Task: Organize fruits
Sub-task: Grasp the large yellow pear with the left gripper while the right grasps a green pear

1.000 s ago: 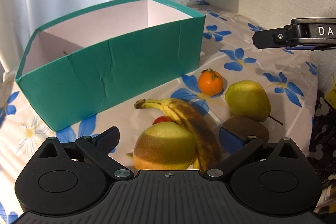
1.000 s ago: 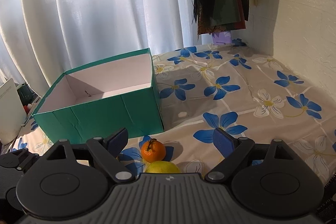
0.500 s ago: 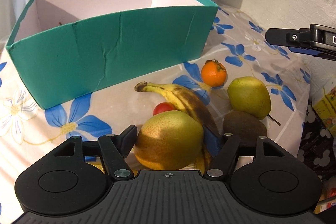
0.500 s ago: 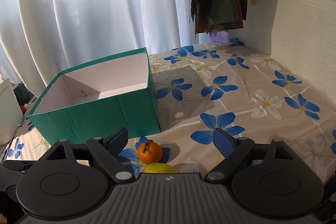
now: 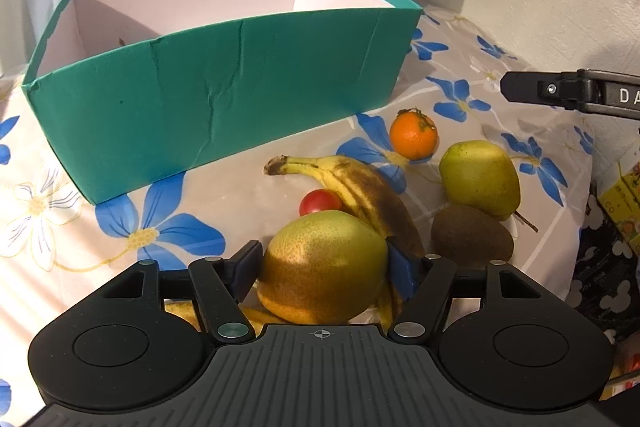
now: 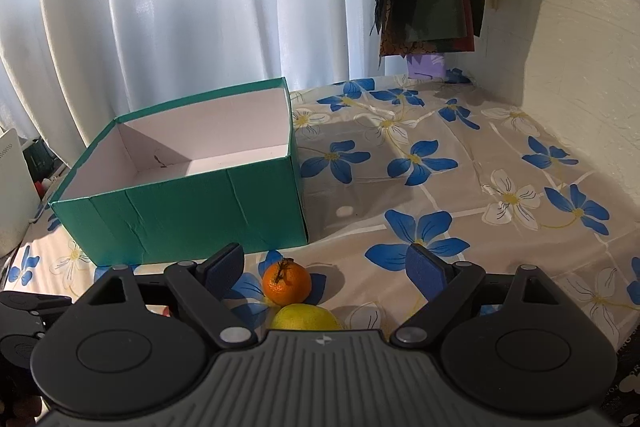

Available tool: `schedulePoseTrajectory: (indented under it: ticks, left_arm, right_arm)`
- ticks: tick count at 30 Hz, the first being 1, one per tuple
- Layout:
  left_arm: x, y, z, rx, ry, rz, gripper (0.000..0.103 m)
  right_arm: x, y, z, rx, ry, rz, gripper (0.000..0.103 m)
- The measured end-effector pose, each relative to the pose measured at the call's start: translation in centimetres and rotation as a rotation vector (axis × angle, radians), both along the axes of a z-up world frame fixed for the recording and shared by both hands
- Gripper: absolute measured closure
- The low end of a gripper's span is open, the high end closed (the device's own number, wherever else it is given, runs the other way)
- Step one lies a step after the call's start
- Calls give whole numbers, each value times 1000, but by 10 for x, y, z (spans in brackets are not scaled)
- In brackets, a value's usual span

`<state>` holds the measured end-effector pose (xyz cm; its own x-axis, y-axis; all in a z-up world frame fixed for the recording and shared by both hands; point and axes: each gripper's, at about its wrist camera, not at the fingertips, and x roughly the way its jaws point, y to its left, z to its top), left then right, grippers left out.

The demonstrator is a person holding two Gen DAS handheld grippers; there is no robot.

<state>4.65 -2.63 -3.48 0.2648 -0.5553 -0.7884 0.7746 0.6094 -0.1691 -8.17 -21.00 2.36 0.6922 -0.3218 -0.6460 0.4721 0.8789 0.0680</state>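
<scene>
We find the left gripper [image 5: 322,267] has narrowed from wide open a second ago and now has its pads against both flanks of the large pear [image 5: 322,265]; the jaws have all but settled, so we judge the grasp made and the lift due next. The green box [image 5: 224,95] stands ahead of this gripper and somewhat to its left, seemingly empty. The left gripper pitches steeply down over the fruit pile; banana [image 5: 360,195], cherry tomato [image 5: 320,201], kiwi [image 5: 472,237] and second pear [image 5: 480,179] lie just beyond and right. The right gripper [image 6: 326,269] hangs idle, jaws wide, the tangerine [image 6: 287,283] below and between them, untouched.
</scene>
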Motion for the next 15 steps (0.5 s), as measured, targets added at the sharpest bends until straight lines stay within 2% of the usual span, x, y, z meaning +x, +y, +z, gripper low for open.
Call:
schedulePoseTrajectory:
  ticks: [8,15]
  left_arm:
    - [-10,5,26,-25,-50,19,32]
    - [-14,15,46,-40,-75,45,32]
  right_arm:
    - [5,6,-28,14,120,32,15]
    - [13,16,-44,40,168,76,19]
